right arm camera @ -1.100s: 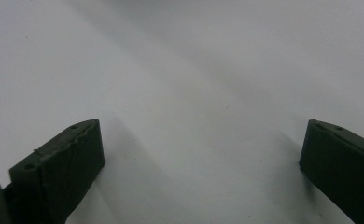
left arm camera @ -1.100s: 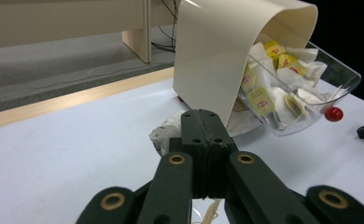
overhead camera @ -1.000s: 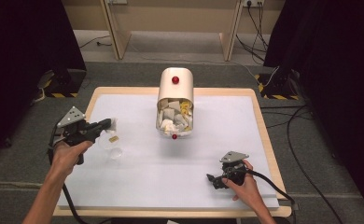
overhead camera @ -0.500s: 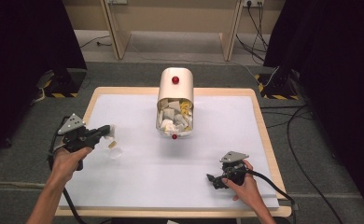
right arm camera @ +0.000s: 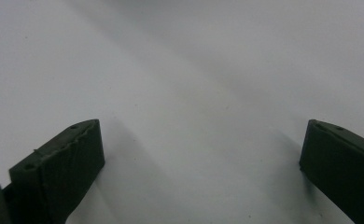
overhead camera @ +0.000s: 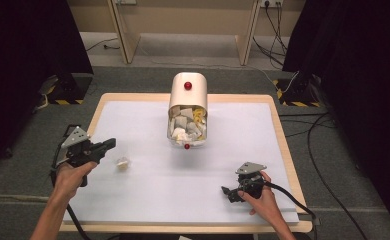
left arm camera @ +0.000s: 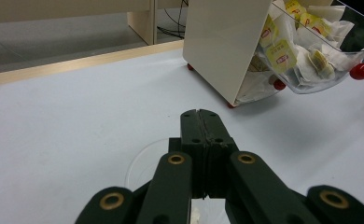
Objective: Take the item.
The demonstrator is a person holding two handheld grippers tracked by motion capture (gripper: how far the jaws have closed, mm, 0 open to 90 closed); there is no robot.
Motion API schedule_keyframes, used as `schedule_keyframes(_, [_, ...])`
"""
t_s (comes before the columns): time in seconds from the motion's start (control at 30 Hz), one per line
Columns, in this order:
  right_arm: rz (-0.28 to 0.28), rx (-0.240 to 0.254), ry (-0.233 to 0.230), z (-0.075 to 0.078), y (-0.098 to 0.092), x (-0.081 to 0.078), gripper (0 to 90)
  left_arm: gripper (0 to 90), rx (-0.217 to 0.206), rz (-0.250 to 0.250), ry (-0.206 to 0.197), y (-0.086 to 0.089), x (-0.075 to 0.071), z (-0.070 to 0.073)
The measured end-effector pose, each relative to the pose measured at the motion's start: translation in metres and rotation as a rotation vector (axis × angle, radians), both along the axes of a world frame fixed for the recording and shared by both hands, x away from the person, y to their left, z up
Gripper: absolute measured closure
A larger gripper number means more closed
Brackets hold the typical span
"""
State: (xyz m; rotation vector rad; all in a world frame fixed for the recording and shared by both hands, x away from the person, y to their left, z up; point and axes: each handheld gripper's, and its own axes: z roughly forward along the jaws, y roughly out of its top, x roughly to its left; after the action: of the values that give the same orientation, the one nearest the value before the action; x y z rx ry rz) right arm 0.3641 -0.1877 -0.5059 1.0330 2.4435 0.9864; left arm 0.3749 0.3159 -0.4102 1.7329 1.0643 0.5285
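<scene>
Nearest the person, the right hand-held gripper [overhead camera: 231,193] rests low on the white surface [overhead camera: 148,200] close to its front edge and not far from the right edge. In the right gripper view its two black jaws stand wide apart with nothing but bare white sheet between them.

On the other side, the left hand-held gripper [overhead camera: 108,145] sits near the left edge of the surface, pointing toward the middle. Its own view shows the jaws pressed flat together, holding nothing. Just beyond their tips, in the high view, a small pale tea bag [overhead camera: 122,162] lies loose on the sheet, apart from the jaws. Wide bare sheet runs between the two grippers and in front of the tea bag.

Farther back, at mid-width, stands a cream tea bag dispenser [overhead camera: 188,91] on red feet, its clear tilted drawer [left arm camera: 332,56] full of yellow-labelled and white tea bags, with a red knob [left arm camera: 360,71] at the front. Bare surface flanks it on both sides, and the wooden rim [overhead camera: 243,97] of the back edge lies just behind it.
</scene>
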Motion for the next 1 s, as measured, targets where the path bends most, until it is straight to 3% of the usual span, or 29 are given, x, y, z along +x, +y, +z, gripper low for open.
schedule_keyframes(0.33, [0.0,0.0,0.001,0.0,0.0,0.0,0.4,84.2,-0.002,-0.018,0.005,-0.007,0.001,0.0])
schedule_keyframes(0.47, [0.0,0.0,0.0,0.0,0.0,0.0,0.4,75.0,-0.022,-0.029,0.017,-0.008,0.003,0.001])
schedule_keyframes(0.73, [0.0,0.0,0.001,0.0,0.0,0.0,0.4,46.8,-0.063,-0.032,0.03,-0.012,0.005,0.004])
schedule_keyframes(1.0, [0.0,0.0,0.0,0.0,0.0,0.0,0.4,24.9,-0.03,-0.01,0.058,-0.024,0.006,0.004])
